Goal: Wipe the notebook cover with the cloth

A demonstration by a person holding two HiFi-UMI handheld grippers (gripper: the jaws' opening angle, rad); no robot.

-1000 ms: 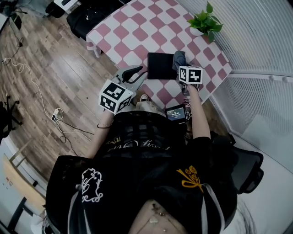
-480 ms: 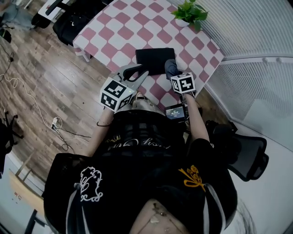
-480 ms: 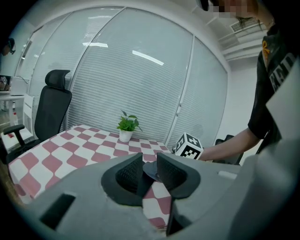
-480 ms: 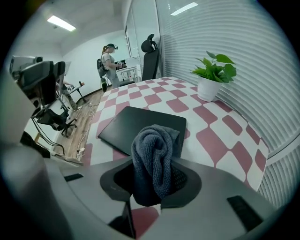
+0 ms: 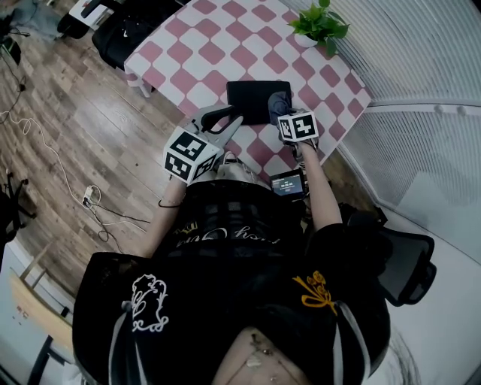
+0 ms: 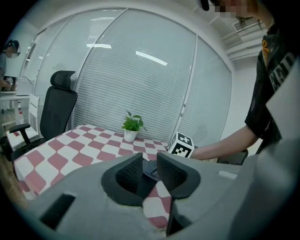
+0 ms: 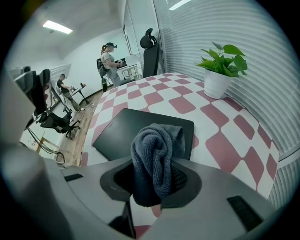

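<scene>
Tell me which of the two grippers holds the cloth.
The right gripper: its jaws clamp the grey cloth by the black notebook. The left gripper has its jaws slightly apart with nothing between.

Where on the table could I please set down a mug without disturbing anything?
The checked table is bare beyond and left of the notebook, and between it and the plant. The near edge is crowded: right gripper holding the cloth, plus left gripper.

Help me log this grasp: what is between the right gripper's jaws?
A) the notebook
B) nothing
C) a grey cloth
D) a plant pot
C: the right gripper is shut on a bunched grey cloth, with the black notebook lying flat beyond it.
</scene>
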